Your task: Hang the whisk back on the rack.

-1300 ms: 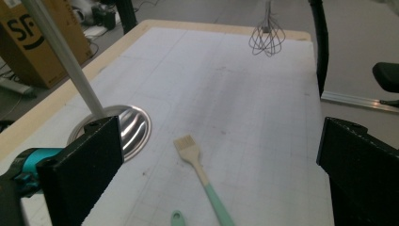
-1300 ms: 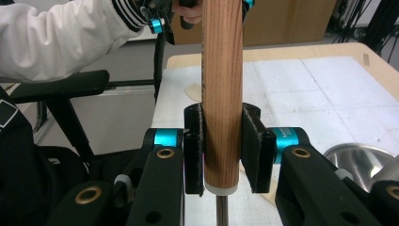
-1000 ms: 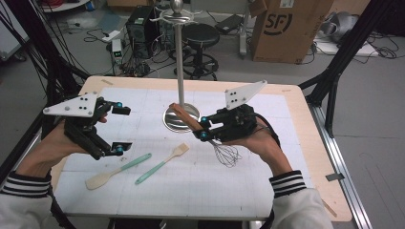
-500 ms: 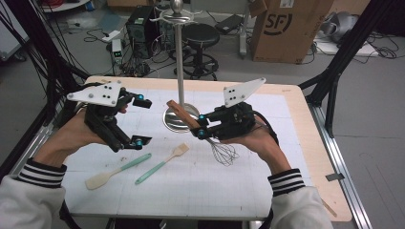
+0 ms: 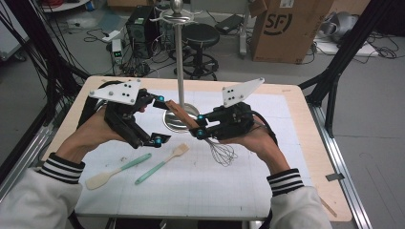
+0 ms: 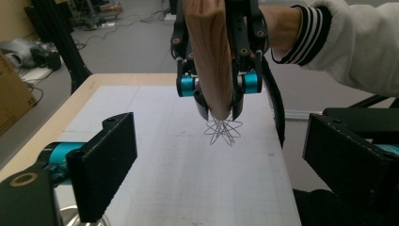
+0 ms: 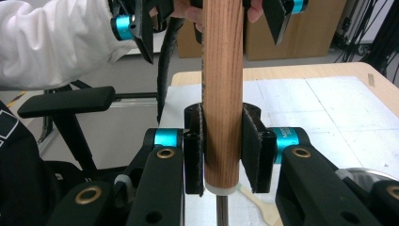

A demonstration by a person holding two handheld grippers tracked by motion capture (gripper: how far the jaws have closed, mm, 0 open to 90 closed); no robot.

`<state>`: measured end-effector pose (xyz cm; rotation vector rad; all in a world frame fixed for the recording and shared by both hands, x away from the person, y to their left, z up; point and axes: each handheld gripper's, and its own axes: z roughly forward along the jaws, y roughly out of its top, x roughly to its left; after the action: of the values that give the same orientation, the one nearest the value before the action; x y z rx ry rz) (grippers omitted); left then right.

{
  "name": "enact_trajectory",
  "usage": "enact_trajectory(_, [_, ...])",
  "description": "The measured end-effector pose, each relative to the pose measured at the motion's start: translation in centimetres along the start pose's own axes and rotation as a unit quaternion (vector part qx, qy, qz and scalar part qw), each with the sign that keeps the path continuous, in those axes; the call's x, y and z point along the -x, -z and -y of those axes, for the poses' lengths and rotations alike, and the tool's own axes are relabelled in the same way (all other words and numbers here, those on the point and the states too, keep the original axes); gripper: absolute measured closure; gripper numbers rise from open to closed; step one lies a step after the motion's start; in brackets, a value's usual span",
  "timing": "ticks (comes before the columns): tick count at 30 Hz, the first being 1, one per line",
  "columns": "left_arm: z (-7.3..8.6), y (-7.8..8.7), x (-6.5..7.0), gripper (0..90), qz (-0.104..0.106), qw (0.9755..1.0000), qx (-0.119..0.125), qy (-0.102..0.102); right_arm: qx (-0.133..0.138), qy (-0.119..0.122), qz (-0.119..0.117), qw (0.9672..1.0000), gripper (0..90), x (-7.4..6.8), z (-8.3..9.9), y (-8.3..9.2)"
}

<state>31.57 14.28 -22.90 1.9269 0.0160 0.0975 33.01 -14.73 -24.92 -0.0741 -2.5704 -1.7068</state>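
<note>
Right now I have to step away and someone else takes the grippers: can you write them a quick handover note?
Right gripper: shut on the whisk, clamped on its wooden handle, wire head hanging over the mat, handle end pointing toward the left gripper.
Left gripper: open, jaws just been closing a little, standing either side of the handle's free end without pressing on it.
On the mat: two spatulas with green handles, lying loose in front of the left hand. Metal stand upright behind the grippers.
Done: whisk lifted. Left: probably the handover to the left gripper; spatulas untouched.
</note>
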Motion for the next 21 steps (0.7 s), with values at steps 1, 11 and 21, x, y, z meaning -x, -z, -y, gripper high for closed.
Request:
enact_trajectory(1, [-0.03, -0.09, -0.01, 12.7, 0.001, 1.0000, 0.001, -0.001, 0.000, 0.000, 0.000, 1.0000, 72.3, 0.00, 0.00, 0.00])
enact_trajectory(11, [-0.45, -0.79, 0.13, 21.4, 0.018, 0.9998, 0.007, -0.002, 0.000, -0.007, 0.004, 1.0000, 72.3, 0.12, 0.00, -0.29])
enact_trajectory(21, [-0.78, -0.77, 0.31, 29.3, 0.024, 0.9994, 0.024, -0.004, 0.002, -0.019, 0.014, 0.9997, 72.3, 0.30, -0.01, -0.81])
